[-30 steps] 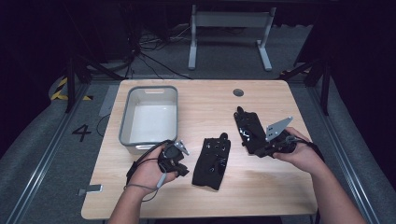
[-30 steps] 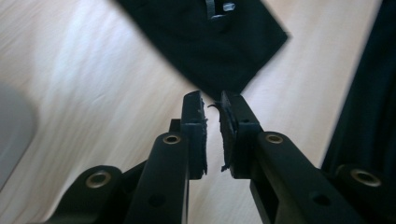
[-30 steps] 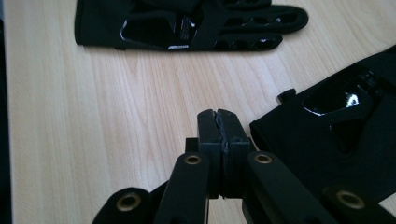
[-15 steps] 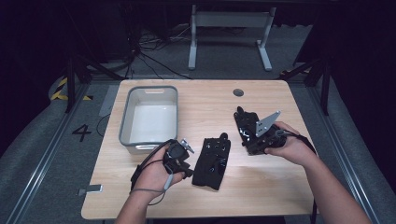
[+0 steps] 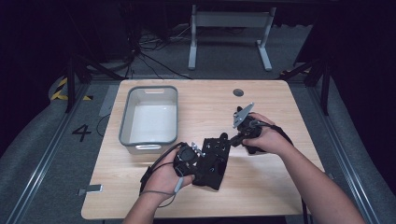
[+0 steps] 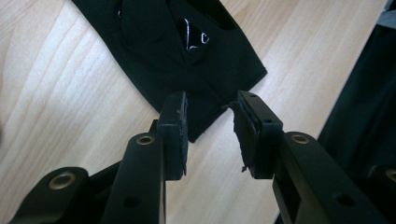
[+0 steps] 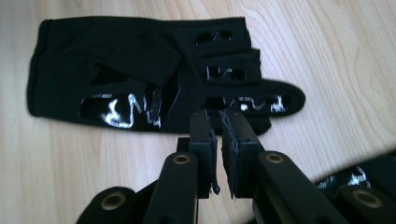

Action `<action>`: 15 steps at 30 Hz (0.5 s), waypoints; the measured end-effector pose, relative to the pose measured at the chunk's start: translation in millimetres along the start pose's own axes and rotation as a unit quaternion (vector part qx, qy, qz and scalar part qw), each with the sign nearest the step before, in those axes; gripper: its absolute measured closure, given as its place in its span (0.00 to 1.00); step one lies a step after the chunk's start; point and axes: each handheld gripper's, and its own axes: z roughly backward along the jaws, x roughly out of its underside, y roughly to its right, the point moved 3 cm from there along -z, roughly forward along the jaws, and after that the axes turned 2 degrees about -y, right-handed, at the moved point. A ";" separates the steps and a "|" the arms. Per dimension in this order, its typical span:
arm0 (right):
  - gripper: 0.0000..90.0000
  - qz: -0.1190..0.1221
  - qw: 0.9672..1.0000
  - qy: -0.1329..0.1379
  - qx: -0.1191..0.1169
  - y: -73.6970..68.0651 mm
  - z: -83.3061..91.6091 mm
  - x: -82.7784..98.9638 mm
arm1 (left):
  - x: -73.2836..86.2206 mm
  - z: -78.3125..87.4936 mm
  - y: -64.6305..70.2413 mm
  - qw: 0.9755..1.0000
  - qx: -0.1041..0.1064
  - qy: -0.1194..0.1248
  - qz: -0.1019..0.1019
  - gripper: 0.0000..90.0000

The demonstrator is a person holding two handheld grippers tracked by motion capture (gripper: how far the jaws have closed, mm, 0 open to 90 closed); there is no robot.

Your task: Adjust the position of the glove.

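A: The black glove (image 7: 154,79) lies flat on the wooden table (image 5: 280,186), near its front edge and just in front of the grey bin (image 5: 150,116). It is fingerless, with short open finger stubs, slotted cut-outs over the knuckles and glossy silver-white lettering printed on the dark fabric.

B: In the left gripper view its hemmed cuff corner (image 6: 205,88) sits just past the jaws. The left gripper (image 6: 210,126) has just been opening; its jaws stand well apart, with only the glove's edge and bare wood beyond the gap, nothing pinched.

A: The right gripper (image 7: 218,140) points at the glove's finger end. Its jaws have just been parting a little and are nearly together, a thin slit between the worn pads, gripping nothing.

B: From above, both hands flank the glove.
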 end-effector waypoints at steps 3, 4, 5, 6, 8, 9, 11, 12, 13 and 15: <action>0.93 0.002 1.000 0.006 0.001 3.6 -7.9 -8.7 | 0.0 -1.9 1.3 1.000 0.005 -0.004 -0.003 0.74; 0.93 -0.003 1.000 0.004 0.002 4.7 -10.1 -10.9 | -1.1 -3.1 3.8 1.000 0.007 0.002 -0.002 0.74; 0.93 -0.003 1.000 0.004 0.002 4.7 -10.1 -10.9 | -1.1 -3.1 3.8 1.000 0.007 0.002 -0.002 0.74; 0.92 -0.003 1.000 0.002 0.004 8.5 -15.6 -15.6 | -1.6 -3.9 5.2 1.000 0.009 0.005 -0.001 0.73; 0.91 0.003 1.000 0.004 0.007 12.0 -21.3 -19.6 | -2.0 -5.8 6.4 1.000 0.007 0.009 0.001 0.71; 0.91 0.003 1.000 0.004 0.007 12.0 -21.3 -19.6 | -2.4 -7.1 6.4 1.000 0.006 0.012 0.004 0.71; 0.91 -0.001 1.000 0.003 0.002 13.3 -26.7 -22.6 | -2.4 -10.7 5.9 1.000 0.004 0.010 0.006 0.70; 0.88 0.000 1.000 -0.001 0.004 16.2 -34.1 -25.9 | -1.8 -13.4 6.1 1.000 0.006 0.009 0.010 0.70; 0.88 0.000 1.000 0.000 0.007 17.7 -36.3 -27.0 | -1.5 -14.3 6.2 1.000 0.007 0.008 0.009 0.70; 0.87 0.000 1.000 0.002 0.008 19.5 -38.5 -28.6 | -1.1 -15.0 6.6 1.000 0.008 0.007 0.010 0.70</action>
